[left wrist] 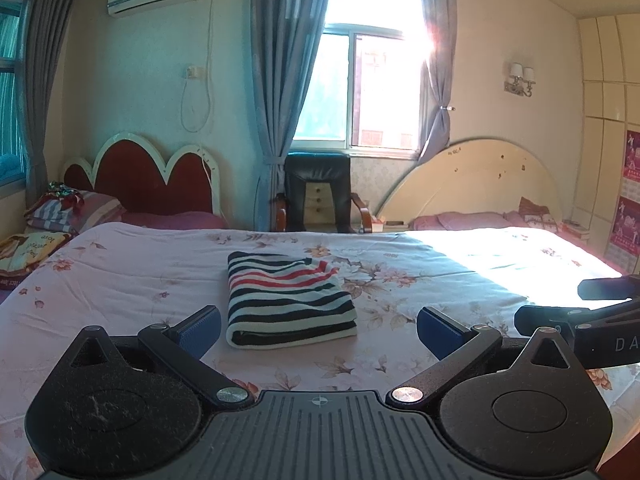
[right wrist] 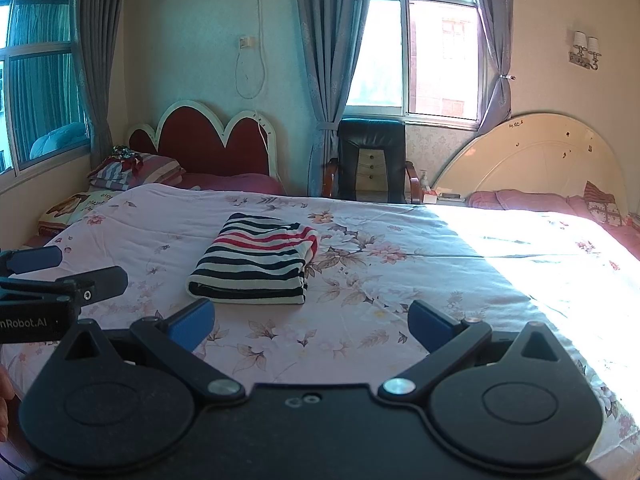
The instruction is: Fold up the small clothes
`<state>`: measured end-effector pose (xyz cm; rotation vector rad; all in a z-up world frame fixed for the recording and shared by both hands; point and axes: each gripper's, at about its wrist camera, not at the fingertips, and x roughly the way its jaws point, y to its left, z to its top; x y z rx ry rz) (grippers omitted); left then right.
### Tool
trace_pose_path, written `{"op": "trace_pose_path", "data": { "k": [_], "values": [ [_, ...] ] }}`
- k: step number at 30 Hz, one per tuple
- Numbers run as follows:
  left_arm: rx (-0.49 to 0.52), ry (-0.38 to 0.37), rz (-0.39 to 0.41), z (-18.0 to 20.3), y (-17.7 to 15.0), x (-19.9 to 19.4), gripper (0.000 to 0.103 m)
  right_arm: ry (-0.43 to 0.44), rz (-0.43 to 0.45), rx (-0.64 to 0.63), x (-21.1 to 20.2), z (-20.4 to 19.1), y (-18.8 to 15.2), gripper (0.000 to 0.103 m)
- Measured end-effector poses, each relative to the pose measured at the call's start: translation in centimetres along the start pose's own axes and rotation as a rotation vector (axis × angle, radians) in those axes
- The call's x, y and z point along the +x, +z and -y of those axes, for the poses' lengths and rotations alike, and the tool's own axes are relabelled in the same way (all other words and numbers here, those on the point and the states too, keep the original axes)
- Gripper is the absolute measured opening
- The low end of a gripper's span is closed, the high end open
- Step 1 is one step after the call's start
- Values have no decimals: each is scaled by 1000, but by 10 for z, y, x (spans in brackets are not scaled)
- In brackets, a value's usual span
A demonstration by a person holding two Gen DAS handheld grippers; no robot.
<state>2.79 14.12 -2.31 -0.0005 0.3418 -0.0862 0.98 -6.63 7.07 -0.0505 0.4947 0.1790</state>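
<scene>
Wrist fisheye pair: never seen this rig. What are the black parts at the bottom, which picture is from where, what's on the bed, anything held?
There is no robot arm here. A person carries a handheld two-finger gripper in each hand, and each has a fisheye camera looking forward along its fingers.

The left wrist view shows the left gripper with its blue-padded fingers spread wide. The right wrist view shows the right gripper, also open. Each gripper also shows at the edge of the other's view.

On the pink floral bedsheet lies one folded garment with black, white and red stripes, ahead of both grippers. Nothing is held, and neither gripper touches the garment.
</scene>
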Motion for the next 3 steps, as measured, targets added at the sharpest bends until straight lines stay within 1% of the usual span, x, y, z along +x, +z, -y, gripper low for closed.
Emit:
{"op": "trace_pose_path", "data": {
  "k": [3],
  "values": [
    [-1, 5, 4, 1, 2, 0, 103, 3, 1, -1, 0, 0, 1, 102]
  ]
}}
